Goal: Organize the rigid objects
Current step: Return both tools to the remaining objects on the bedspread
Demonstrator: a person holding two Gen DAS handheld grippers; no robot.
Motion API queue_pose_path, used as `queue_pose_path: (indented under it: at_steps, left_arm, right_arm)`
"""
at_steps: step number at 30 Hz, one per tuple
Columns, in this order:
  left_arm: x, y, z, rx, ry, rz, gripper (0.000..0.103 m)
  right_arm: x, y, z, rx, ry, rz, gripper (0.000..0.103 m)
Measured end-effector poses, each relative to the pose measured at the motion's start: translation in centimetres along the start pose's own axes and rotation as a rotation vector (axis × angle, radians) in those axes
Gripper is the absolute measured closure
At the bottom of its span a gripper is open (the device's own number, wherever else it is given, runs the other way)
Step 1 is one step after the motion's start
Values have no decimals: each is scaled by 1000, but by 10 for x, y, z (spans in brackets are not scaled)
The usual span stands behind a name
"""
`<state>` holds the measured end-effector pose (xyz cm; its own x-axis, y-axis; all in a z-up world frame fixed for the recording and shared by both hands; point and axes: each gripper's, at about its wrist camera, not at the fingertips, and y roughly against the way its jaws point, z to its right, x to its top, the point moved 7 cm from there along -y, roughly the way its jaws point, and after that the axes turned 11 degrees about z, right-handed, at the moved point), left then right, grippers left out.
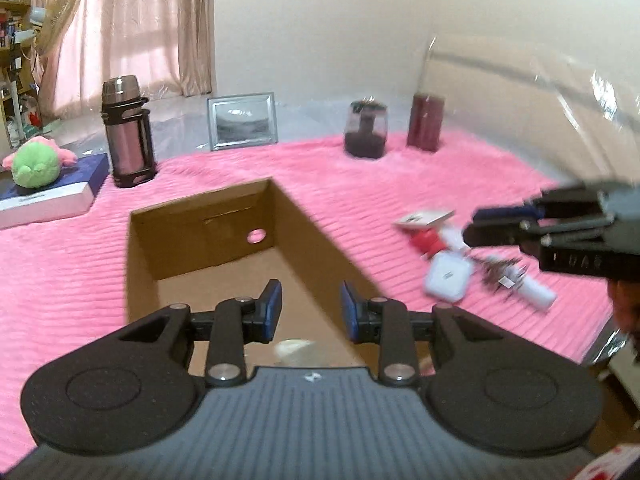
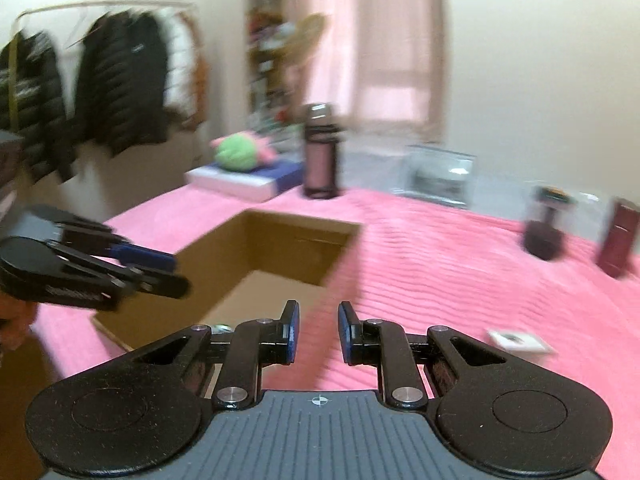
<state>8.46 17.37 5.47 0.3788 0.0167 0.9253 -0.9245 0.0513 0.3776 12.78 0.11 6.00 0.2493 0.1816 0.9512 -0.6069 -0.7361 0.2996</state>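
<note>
An open cardboard box [image 1: 216, 208] sits sunk in the pink bedcover [image 1: 360, 184]; a pale round thing [image 1: 294, 350] lies on its floor. My left gripper [image 1: 311, 312] hovers over the box, jaws narrowly apart with nothing between them. To the right lies a pile of small items: a white square case [image 1: 446, 276], a red piece [image 1: 428, 240], a white card [image 1: 424, 218] and a white plug [image 1: 536, 292]. My right gripper [image 1: 474, 224] hangs above that pile, empty. In the right wrist view the right gripper [image 2: 319, 330] is at its narrowest over the box [image 2: 296, 248] edge, with the left gripper [image 2: 180, 274] beside it.
Along the back stand a steel thermos [image 1: 126, 132], a photo frame [image 1: 242, 120], a dark jar [image 1: 366, 130] and a tall dark-red container [image 1: 426, 122]. A green plush [image 1: 36, 162] rests on a blue-white box [image 1: 52, 196]. Coats [image 2: 120, 80] hang on a rack.
</note>
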Motion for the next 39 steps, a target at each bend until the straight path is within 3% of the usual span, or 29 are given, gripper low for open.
queue_pose_path:
  at_steps: [6,14,19,27,39]
  left_arm:
    - [-8,-1,60,-59,63,26,68]
    - [-42,-24,136,-128,50,0,53]
    - [-57,-41,165,-155,35,-2,41]
    - [-75,-73,179,-128,22,-42,35]
    - [-84,-117,186,-90,-34,-59,29]
  right_arm:
    - [-30,71,45,-210,-47,31,63]
    - [-79,140,92,-381,-77,3,57]
    - [-101,161,114,-425,-129,-22,55]
    - [-122,167,140,-454,-177,-56,55]
    - [-142,134,171,-433,-196,-120,55]
